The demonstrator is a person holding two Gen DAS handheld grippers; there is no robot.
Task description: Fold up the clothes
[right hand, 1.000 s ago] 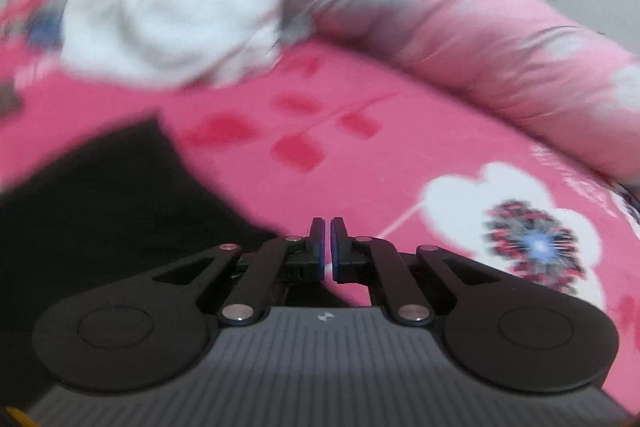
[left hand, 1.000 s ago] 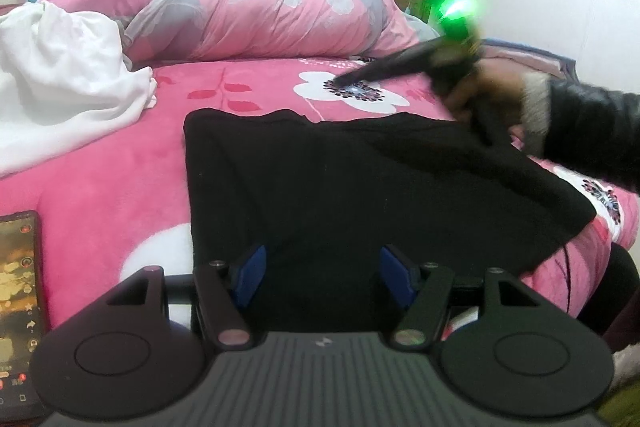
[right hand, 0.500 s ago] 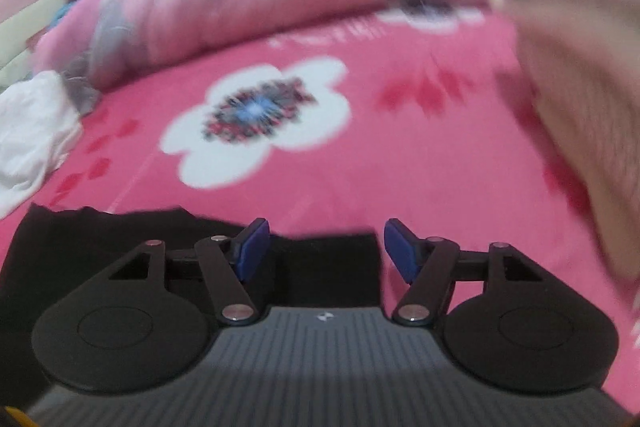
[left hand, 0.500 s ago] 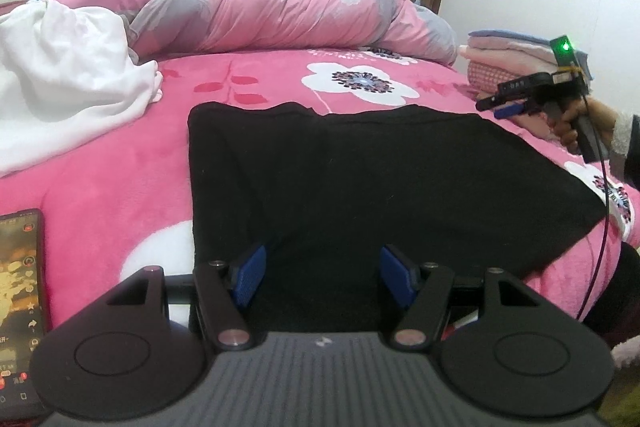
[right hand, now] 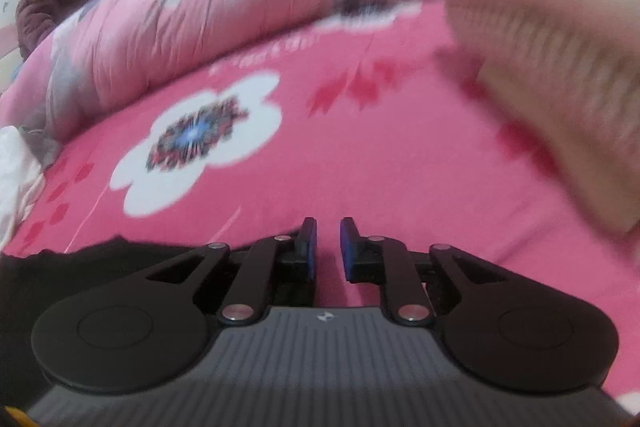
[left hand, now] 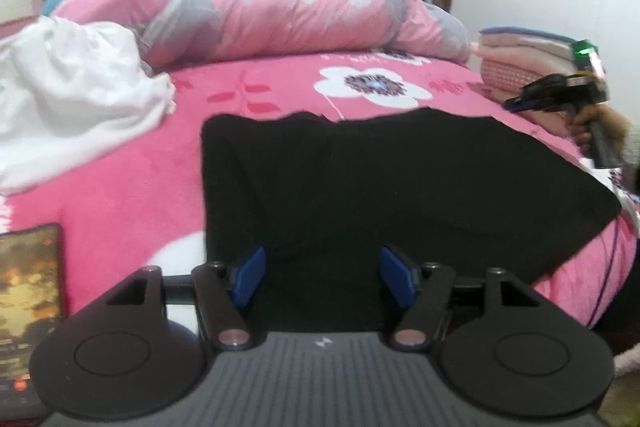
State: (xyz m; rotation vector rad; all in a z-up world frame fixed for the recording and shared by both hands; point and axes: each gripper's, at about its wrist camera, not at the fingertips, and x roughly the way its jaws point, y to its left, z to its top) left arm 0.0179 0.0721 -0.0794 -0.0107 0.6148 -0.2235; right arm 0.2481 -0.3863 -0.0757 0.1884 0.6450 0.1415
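Your black garment (left hand: 380, 179) lies spread flat on the pink floral bed (left hand: 120, 195), its long axis running left to right across your front, far edge wavy. Your left claw (left hand: 322, 277) sits over the near hem with its jaws spread wide, nothing between them. Your right claw (right hand: 328, 251) hovers just past the garment's far right corner, jaws nearly together with a narrow gap and gripping nothing (that view is blurred). The right claw is nearer that far edge, the left nearer the hem. The cloth could be an unfolded piece or one already folded flat.
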